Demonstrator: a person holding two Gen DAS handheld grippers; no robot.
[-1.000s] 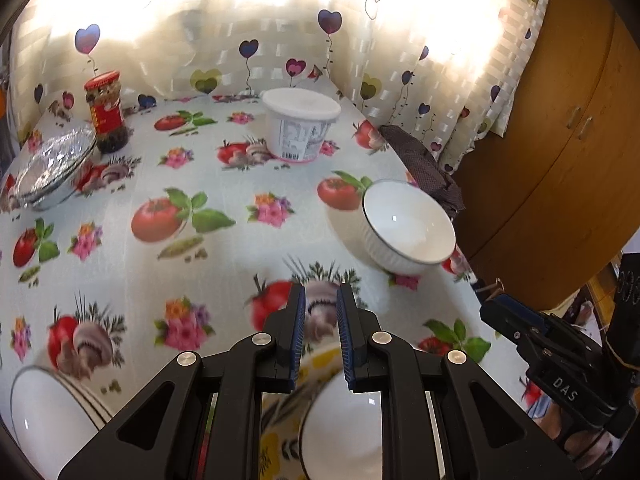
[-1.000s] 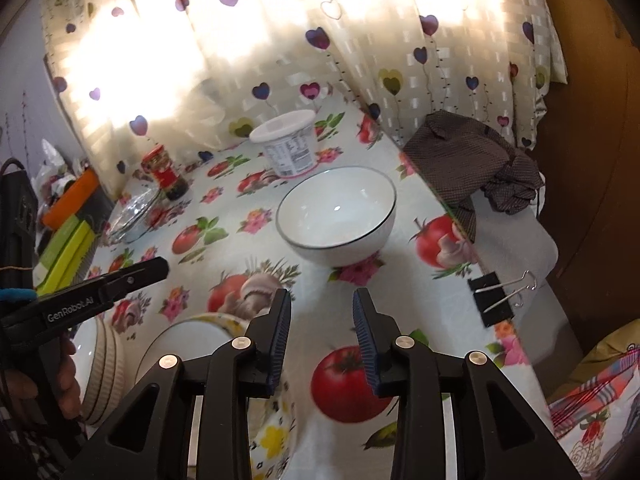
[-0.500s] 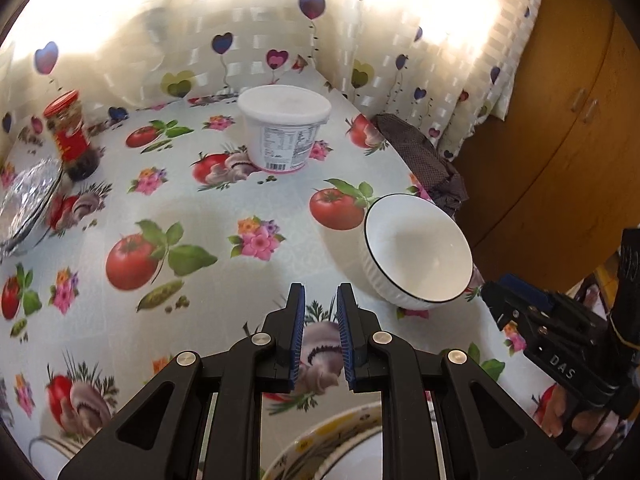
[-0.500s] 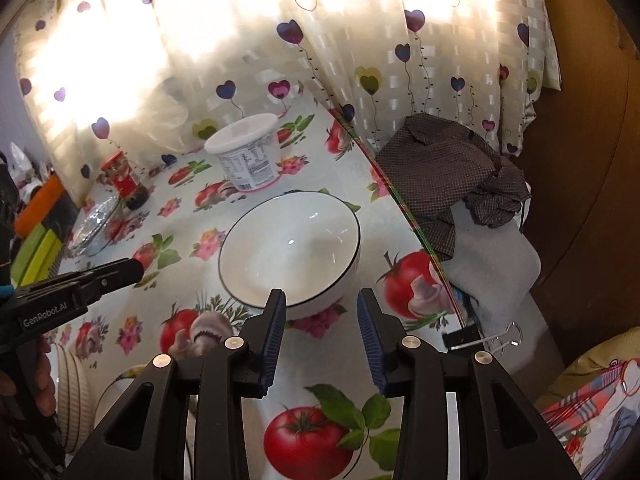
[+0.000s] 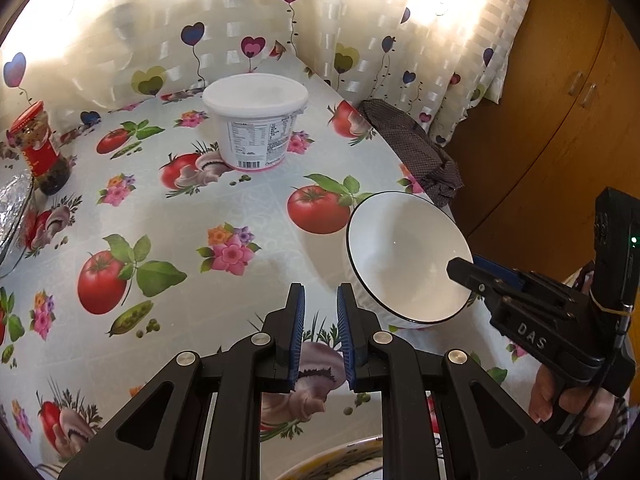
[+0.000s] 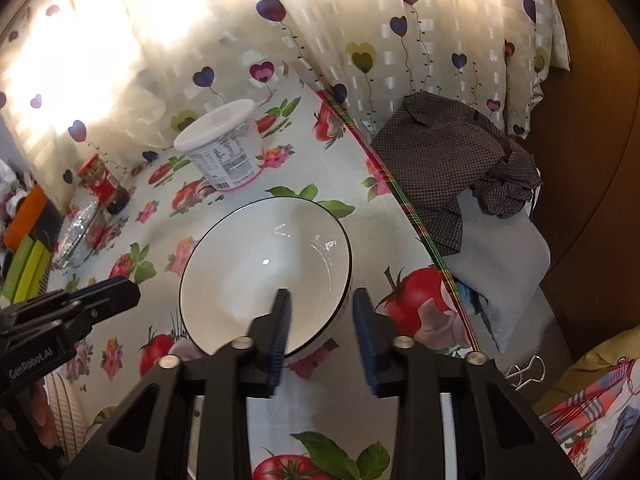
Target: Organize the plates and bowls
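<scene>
A white bowl (image 5: 400,256) (image 6: 248,272) with a thin dark rim stands on the fruit-print tablecloth (image 5: 180,208) near the table's right edge. My right gripper (image 6: 320,296) straddles its near rim, one finger inside the bowl and one outside. Its jaws are closing, and a gap still shows at the inner pad. The left wrist view shows the same right gripper (image 5: 460,268) reaching into the bowl. My left gripper (image 5: 320,292) hovers over the cloth just left of the bowl, with only a narrow empty gap between its jaws. A yellow-rimmed plate (image 5: 340,464) peeks in below it.
A lidded white tub (image 5: 256,120) stands at the back, with a red-capped jar (image 5: 38,148) and a foil-covered dish (image 5: 12,208) at the left. A dark cloth (image 6: 452,160) hangs over the right table edge. Ribbed stacked plates (image 6: 64,412) sit near left. A binder clip (image 6: 524,372) lies by the edge.
Both grippers moved forward over the table toward the bowl. The right gripper's fingers came over the bowl's near rim and drew closer together. The left jaws kept their narrow gap.
</scene>
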